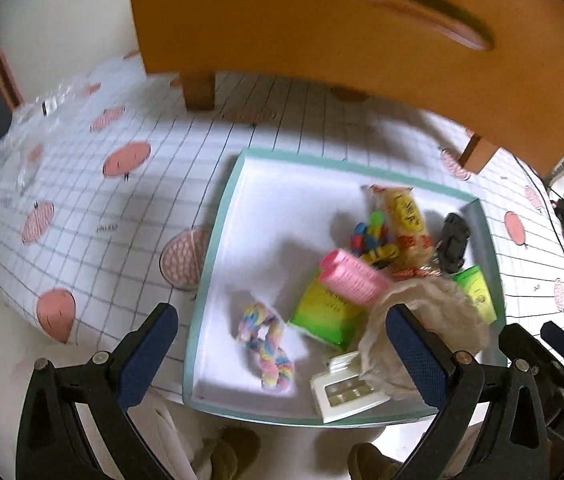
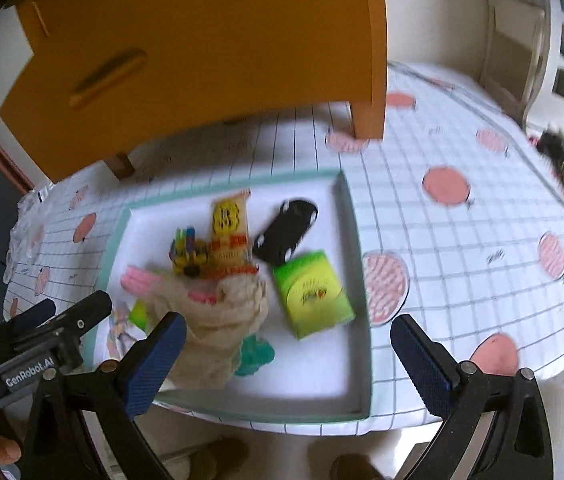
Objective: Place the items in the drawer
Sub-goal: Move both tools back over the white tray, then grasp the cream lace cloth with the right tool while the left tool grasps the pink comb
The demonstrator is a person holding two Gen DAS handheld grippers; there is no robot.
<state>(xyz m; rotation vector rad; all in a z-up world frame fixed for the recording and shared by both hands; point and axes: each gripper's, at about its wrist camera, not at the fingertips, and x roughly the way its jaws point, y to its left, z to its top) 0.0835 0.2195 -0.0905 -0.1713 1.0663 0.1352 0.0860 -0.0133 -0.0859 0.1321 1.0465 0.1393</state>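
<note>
A shallow white tray with a mint rim [image 1: 217, 216] [image 2: 356, 240] sits at the table's near edge. It holds a pastel twisted rope [image 1: 267, 344], a pink roller [image 1: 352, 278], green packets [image 1: 324, 312] [image 2: 312, 294], a yellow snack pack [image 1: 406, 216] [image 2: 229, 220], a black toy car [image 1: 454, 240] [image 2: 286, 230], a beige cloth bag [image 1: 434, 316] [image 2: 213, 320] and a white holder [image 1: 346, 390]. Behind stands the orange drawer cabinet [image 1: 302, 20] [image 2: 209, 40], its drawer closed, with a handle [image 1: 418, 10]. My left gripper [image 1: 279, 354] and right gripper [image 2: 288, 364] hover open above the tray's near side.
The round table wears a white grid cloth with pink peaches [image 1: 121, 160] [image 2: 462, 220]. Crumpled clear plastic [image 1: 29, 136] lies at its far left. The cabinet stands on short legs [image 1: 199, 92] [image 2: 366, 120]. A person's feet [image 1: 237, 452] show below the table edge.
</note>
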